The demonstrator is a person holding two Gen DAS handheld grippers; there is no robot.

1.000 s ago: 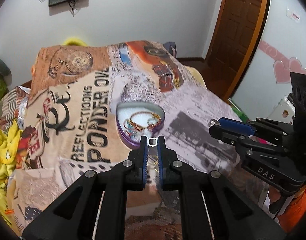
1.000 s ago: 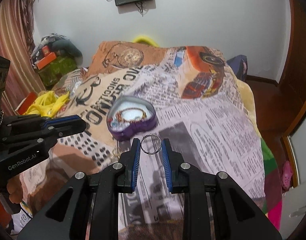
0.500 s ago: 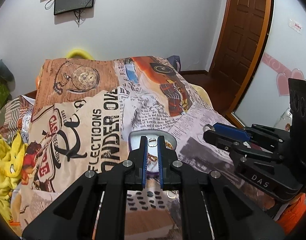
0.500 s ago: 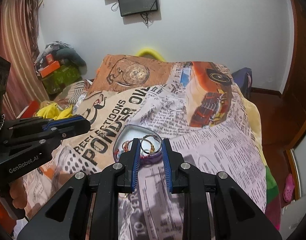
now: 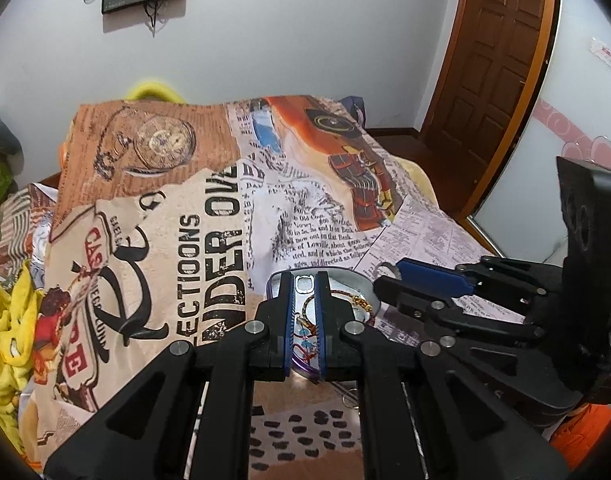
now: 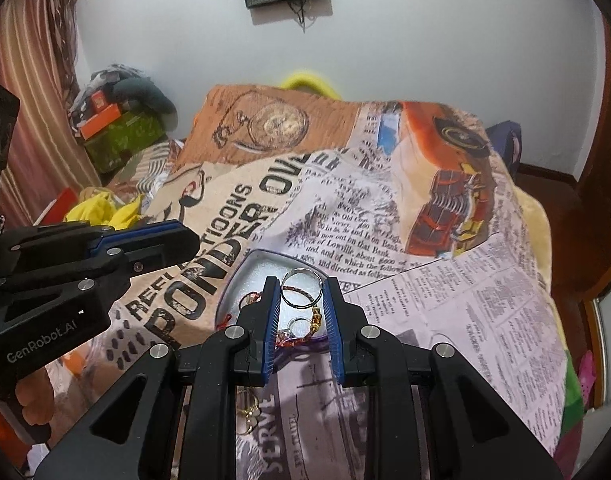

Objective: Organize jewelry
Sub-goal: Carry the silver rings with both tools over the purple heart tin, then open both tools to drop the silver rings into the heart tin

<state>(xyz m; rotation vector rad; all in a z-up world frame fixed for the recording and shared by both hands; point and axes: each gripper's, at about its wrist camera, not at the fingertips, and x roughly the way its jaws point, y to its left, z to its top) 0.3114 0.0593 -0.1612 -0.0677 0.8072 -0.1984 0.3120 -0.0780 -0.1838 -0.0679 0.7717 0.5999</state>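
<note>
Jewelry tin (image 6: pixel 252 266) lies open on the bedspread (image 6: pixel 445 320); the right gripper (image 6: pixel 301 294) pinches a silver ring (image 6: pixel 301 289) above it, ready to drop. The left gripper (image 5: pixel 304 285) clamps a small silvery piece (image 5: pixel 304 283), seemingly a ring.

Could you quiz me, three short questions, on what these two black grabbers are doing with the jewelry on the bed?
1. True or false: the right gripper holds a thin silver ring between its blue pads.
2. What does the left gripper pinch: (a) a small silver ring, (b) a comb, (c) a coin?
3. Which container lies just beneath both grippers?

Key: 1 true. 2 (a). 3 the purple-sided tin with a pale lining, already holding beaded thread bracelets, on the newspaper-print bedspread.
</note>
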